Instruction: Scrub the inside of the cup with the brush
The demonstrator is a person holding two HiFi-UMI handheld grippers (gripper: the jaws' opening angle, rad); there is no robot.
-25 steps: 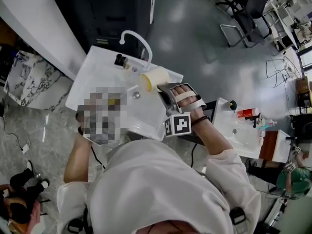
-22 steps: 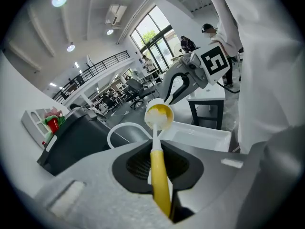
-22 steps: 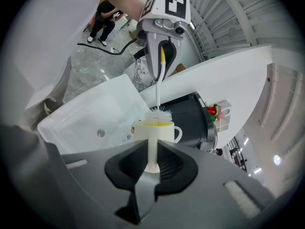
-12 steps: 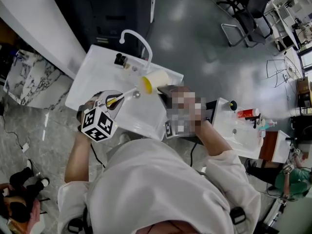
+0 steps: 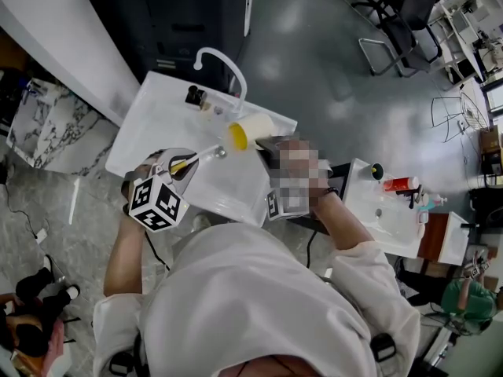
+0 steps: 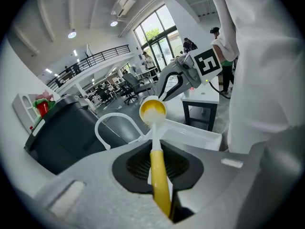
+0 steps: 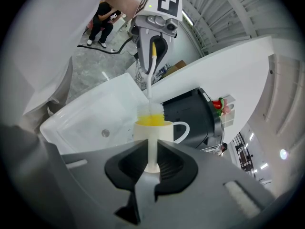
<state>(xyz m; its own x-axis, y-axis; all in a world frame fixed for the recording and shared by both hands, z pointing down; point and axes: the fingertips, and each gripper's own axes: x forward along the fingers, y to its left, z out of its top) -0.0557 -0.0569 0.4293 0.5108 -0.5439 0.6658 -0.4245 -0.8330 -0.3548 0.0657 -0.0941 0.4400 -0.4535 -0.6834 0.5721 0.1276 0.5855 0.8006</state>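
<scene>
**Q:** Which parts are hard to make out?

**A:** In the head view, the right gripper (image 7: 152, 162) sits under a blurred patch, with only a corner of its marker cube showing. The brush's bristles are too small there to place. The person's own shoulders fill the near part of that view.

**Q:** So where is the cup?

**A:** The cream mug with a yellow inside (image 5: 251, 128) is held on its side above the white plastic sink basin (image 5: 153, 120). Its mouth faces left, and the white curved faucet (image 5: 224, 63) stands just beyond it. The right gripper view adds what the head view hides. That gripper's jaws are pinched on a pale strip running up to the mug, seemingly its handle seen edge-on.

**Q:** And the brush?

**A:** The left gripper (image 5: 182, 163) has its jaws clamped on the yellow-handled brush with a thin white stem (image 6: 159, 175). Its own view looks straight into the mug and shows white bristles at the mouth. How deep they reach, I cannot tell.
</scene>
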